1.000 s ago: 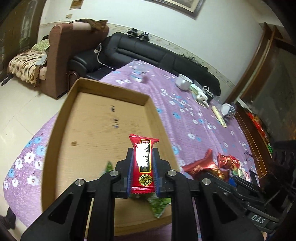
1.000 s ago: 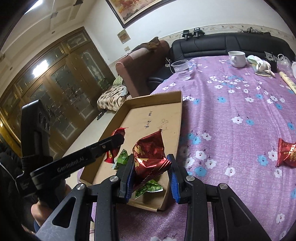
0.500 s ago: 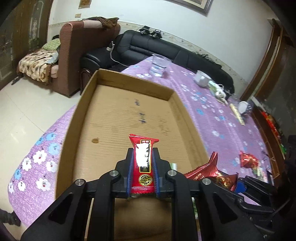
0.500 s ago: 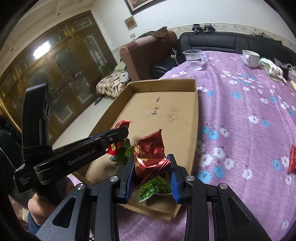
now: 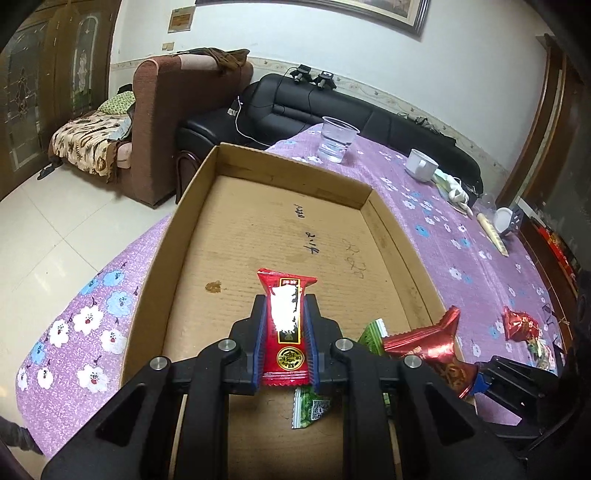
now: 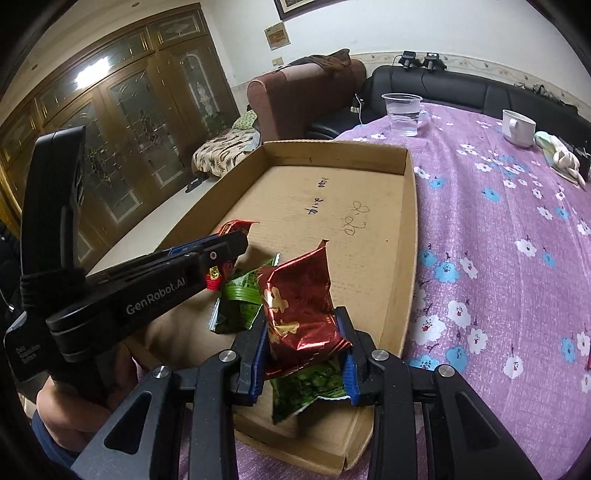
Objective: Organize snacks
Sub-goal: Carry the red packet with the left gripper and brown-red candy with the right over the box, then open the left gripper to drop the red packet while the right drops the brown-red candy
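Left hand-held gripper (image 5: 285,332) clamps a slim red snack bar (image 5: 286,325); right hand-held gripper (image 6: 303,343) pinches a crinkled red foil packet (image 6: 299,310).

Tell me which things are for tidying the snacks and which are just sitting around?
For the job: cardboard tray; red snack bar in left gripper; shiny red packet in right gripper; green packets.

Lying about: plastic cup; white mug; black sofa.

Place: home living room;
Seating: black leather sofa (image 5: 332,107) along wall; brown armchair (image 5: 166,122) beside it;
Tabletop: purple floral cloth (image 6: 498,229); plastic cup of water (image 6: 402,112); white mug (image 6: 517,127);
Walls: framed picture (image 5: 332,11); glazed wooden doors (image 6: 122,122);
Floor: pale tiles (image 5: 55,221)
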`<action>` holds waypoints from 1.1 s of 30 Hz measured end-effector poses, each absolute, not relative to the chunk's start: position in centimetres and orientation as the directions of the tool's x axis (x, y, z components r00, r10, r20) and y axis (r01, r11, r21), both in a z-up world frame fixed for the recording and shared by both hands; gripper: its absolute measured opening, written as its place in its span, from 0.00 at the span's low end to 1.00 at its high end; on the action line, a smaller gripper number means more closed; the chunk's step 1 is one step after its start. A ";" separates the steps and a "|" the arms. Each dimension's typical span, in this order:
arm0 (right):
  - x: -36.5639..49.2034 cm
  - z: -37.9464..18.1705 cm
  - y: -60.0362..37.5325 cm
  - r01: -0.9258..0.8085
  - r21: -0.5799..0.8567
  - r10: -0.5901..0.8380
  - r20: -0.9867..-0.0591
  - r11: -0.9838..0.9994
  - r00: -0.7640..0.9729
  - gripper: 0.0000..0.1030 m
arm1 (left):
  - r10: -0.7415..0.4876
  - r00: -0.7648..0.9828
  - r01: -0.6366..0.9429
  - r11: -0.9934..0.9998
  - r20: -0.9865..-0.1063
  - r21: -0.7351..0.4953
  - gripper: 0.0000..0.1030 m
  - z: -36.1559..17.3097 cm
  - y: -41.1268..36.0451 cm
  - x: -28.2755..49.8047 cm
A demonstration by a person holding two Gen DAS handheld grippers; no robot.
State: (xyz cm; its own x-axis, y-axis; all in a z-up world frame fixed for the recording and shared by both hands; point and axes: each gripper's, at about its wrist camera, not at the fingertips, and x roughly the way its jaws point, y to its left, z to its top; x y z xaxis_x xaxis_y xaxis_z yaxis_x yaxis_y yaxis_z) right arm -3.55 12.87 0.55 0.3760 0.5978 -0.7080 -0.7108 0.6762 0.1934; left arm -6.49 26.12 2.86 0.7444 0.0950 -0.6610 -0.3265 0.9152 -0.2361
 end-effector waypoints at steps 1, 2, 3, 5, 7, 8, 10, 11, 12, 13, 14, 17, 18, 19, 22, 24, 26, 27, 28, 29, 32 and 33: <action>-3.7 0.6 12.9 -0.712 0.189 0.597 -0.708 0.676 0.379 0.32 | 0.095 0.743 -0.330 0.913 -0.663 -0.239 0.16 2.8 26.2 -6.5; -3.8 0.6 12.8 -0.714 0.188 0.598 -0.706 0.675 0.380 0.32 | 0.092 0.740 -0.332 0.912 -0.667 -0.242 0.16 2.8 26.2 -6.5; -3.9 0.7 12.8 -0.715 0.189 0.601 -0.704 0.673 0.379 0.32 | 0.087 0.736 -0.333 0.910 -0.671 -0.247 0.16 2.8 26.4 -6.5; -4.1 0.6 12.8 -0.714 0.192 0.598 -0.709 0.674 0.374 0.32 | 0.085 0.732 -0.334 0.909 -0.677 -0.248 0.16 2.7 26.5 -6.4; -4.0 0.5 12.8 -0.711 0.195 0.597 -0.710 0.675 0.372 0.31 | 0.082 0.731 -0.334 0.909 -0.678 -0.250 0.16 2.7 26.6 -6.4; -4.0 0.5 12.8 -0.711 0.193 0.596 -0.710 0.676 0.374 0.31 | 0.081 0.731 -0.334 0.908 -0.678 -0.252 0.16 2.6 26.5 -6.4; -4.0 0.5 12.9 -0.713 0.189 0.596 -0.710 0.675 0.375 0.31 | 0.087 0.729 -0.337 0.909 -0.679 -0.244 0.16 2.6 26.4 -6.3; -4.0 0.6 12.9 -0.714 0.190 0.596 -0.710 0.674 0.375 0.32 | 0.092 0.728 -0.338 0.911 -0.680 -0.238 0.16 2.6 26.3 -6.3; -4.0 0.6 12.9 -0.714 0.191 0.598 -0.709 0.673 0.374 0.32 | 0.097 0.727 -0.338 0.912 -0.680 -0.232 0.16 2.6 26.2 -6.3; -3.9 0.6 12.9 -0.715 0.193 0.600 -0.708 0.671 0.372 0.32 | 0.100 0.727 -0.338 0.914 -0.680 -0.226 0.16 2.6 26.1 -6.2; -3.9 0.6 12.8 -0.717 0.195 0.602 -0.707 0.669 0.370 0.32 | 0.102 0.726 -0.337 0.914 -0.680 -0.224 0.16 2.6 26.0 -6.1; -3.9 0.6 12.7 -0.719 0.202 0.610 -0.702 0.665 0.367 0.33 | 0.102 0.726 -0.337 0.915 -0.680 -0.222 0.16 2.5 26.0 -6.1; -3.9 0.5 12.6 -0.719 0.205 0.612 -0.701 0.664 0.365 0.33 | 0.102 0.726 -0.337 0.915 -0.680 -0.222 0.16 2.5 26.0 -6.1; -3.9 0.6 12.6 -0.719 0.207 0.614 -0.700 0.663 0.365 0.33 | 0.104 0.727 -0.337 0.915 -0.679 -0.221 0.16 2.5 26.0 -6.1; -3.9 0.6 12.4 -0.721 0.203 0.615 -0.696 0.663 0.369 0.35 | 0.109 0.727 -0.336 0.917 -0.678 -0.214 0.16 2.4 25.8 -6.1; -4.2 0.7 12.4 -0.724 0.196 0.615 -0.693 0.662 0.375 0.36 | 0.111 0.726 -0.335 0.919 -0.679 -0.208 0.18 2.3 25.8 -6.1; -4.6 1.0 12.4 -0.729 0.184 0.619 -0.684 0.659 0.387 0.39 | 0.110 0.723 -0.329 0.923 -0.682 -0.199 0.22 2.2 25.6 -6.0; -4.8 1.2 12.3 -0.732 0.173 0.621 -0.673 0.659 0.401 0.44 | 0.114 0.721 -0.328 0.925 -0.684 -0.191 0.22 2.2 25.4 -5.9; -5.1 1.5 12.3 -0.734 0.162 0.623 -0.664 0.660 0.414 0.46 | 0.117 0.721 -0.327 0.926 -0.684 -0.187 0.23 2.2 25.4 -5.9; -5.3 1.6 12.2 -0.735 0.155 0.625 -0.656 0.660 0.423 0.52 | 0.117 0.722 -0.325 0.928 -0.682 -0.185 0.26 2.2 25.3 -6.0; -5.7 2.3 11.8 -0.732 0.135 0.630 -0.628 0.667 0.458 0.55 | 0.116 0.735 -0.320 0.928 -0.668 -0.190 0.41 2.4 25.3 -6.3; -5.7 2.4 11.7 -0.730 0.139 0.632 -0.623 0.669 0.461 0.55 | 0.115 0.739 -0.318 0.928 -0.664 -0.194 0.44 2.5 25.3 -6.4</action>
State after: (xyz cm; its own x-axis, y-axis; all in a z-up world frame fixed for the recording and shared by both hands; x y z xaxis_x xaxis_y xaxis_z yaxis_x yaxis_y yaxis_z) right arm -5.66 11.71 2.38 0.4610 0.6322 -0.6227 -0.7302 0.6690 0.1387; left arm -6.36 25.28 2.47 0.7387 0.1149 -0.6641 -0.3184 0.9280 -0.1935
